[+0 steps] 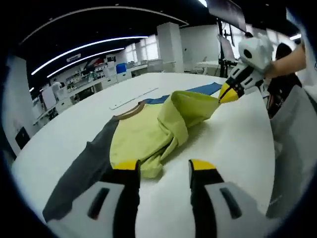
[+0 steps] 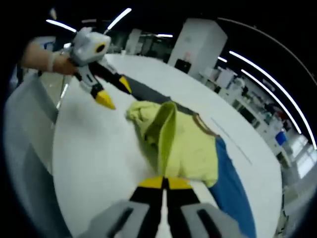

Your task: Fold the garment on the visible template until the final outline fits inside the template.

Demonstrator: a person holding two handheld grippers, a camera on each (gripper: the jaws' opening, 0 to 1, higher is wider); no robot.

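Partly folded at most: yellow-green garment (image 1: 148,131) lies bunched mid-table (image 1: 233,144) over grey-and-blue template (image 1: 81,171), spilling past. Left gripper (image 1: 163,166) gapes wide, empty, near hem. Right gripper (image 2: 164,183) pinches far edge, jaws together. Flattening, squaring remain.

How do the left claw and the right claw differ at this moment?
The left claw is open with nothing between its jaws; the right claw is shut on the yellow garment. The left claw hangs near the garment's bunched edge, while the right claw lifts a fold. Both have yellow tips.
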